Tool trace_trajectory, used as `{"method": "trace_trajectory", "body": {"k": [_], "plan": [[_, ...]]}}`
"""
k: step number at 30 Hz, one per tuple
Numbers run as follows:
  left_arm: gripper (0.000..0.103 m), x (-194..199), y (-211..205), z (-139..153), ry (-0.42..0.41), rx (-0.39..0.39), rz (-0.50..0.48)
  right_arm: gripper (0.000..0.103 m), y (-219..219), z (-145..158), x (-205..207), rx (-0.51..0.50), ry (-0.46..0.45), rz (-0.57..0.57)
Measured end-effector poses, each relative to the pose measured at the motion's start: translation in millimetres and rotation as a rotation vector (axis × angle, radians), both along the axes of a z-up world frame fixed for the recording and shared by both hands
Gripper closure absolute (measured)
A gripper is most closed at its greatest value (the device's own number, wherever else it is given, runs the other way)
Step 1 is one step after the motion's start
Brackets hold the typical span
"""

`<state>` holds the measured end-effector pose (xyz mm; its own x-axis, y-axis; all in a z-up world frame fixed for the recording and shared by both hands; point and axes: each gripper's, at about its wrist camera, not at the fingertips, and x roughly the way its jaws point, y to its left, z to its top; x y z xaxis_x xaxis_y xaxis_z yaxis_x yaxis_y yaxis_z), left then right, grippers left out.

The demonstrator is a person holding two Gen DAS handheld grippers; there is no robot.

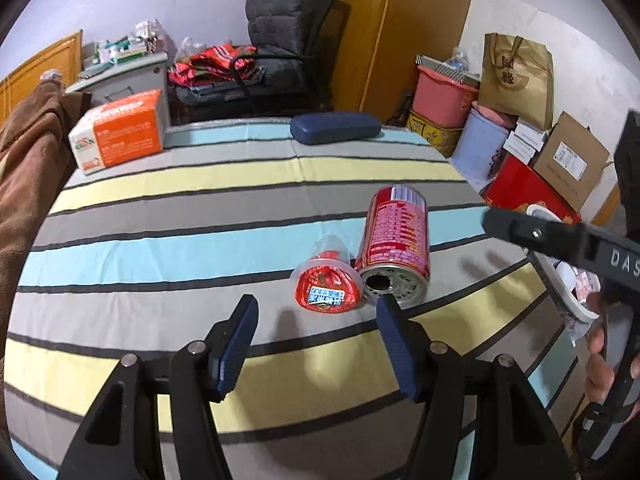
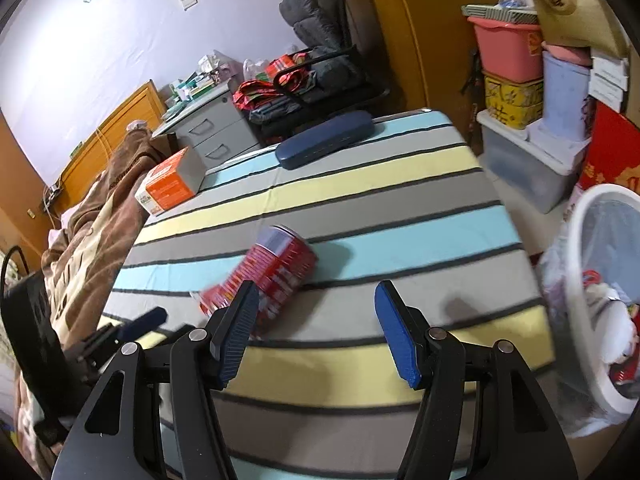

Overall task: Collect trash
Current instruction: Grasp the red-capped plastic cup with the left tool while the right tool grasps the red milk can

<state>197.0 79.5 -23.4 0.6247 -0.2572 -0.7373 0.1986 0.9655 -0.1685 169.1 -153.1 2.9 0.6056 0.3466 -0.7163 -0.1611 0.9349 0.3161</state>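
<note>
A red drink can [image 1: 394,244] lies on its side on the striped bed cover, open end towards me. Touching its left side is a small clear cup with a red foil lid [image 1: 328,286], also tipped over. My left gripper [image 1: 317,301] is open just short of the cup, its right pad near the can's rim. In the right wrist view the can [image 2: 280,264] is blurred and the cup [image 2: 210,300] is partly hidden behind my left finger. My right gripper [image 2: 318,286] is open and holds nothing, to the right of the can.
A white bin [image 2: 578,248] with trash in it stands off the bed's right edge. An orange box [image 1: 120,132] and a navy case [image 1: 334,127] lie at the far end. A brown blanket [image 1: 28,160] is on the left, and stacked tubs and boxes [image 1: 444,96] on the right.
</note>
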Motion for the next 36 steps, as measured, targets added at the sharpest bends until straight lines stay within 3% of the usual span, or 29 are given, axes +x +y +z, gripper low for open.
{"method": "trace_trajectory", "body": {"k": [5, 15, 19, 27, 36], "plan": [[0.039, 7.6, 2.0, -0.9, -0.001, 0.014, -0.010, 0.041, 14.1, -9.0, 18.2, 0.035, 0.053, 0.022], [0.039, 20.7, 6.0, -4.1, 0.009, 0.003, -0.032, 0.039, 34.1, -19.6, 36.1, -0.034, 0.134, 0.054], [0.039, 25.2, 5.3, -6.3, 0.023, 0.009, -0.035, 0.039, 28.9, -16.0, 31.0, -0.061, 0.130, 0.057], [0.033, 22.6, 3.8, -1.0, 0.023, -0.080, -0.056, 0.039, 10.7, -13.5, 24.7, -0.118, 0.119, 0.047], [0.033, 39.6, -7.7, -10.1, 0.046, -0.037, -0.035, 0.039, 7.5, -16.1, 22.8, -0.132, 0.092, 0.071]]}}
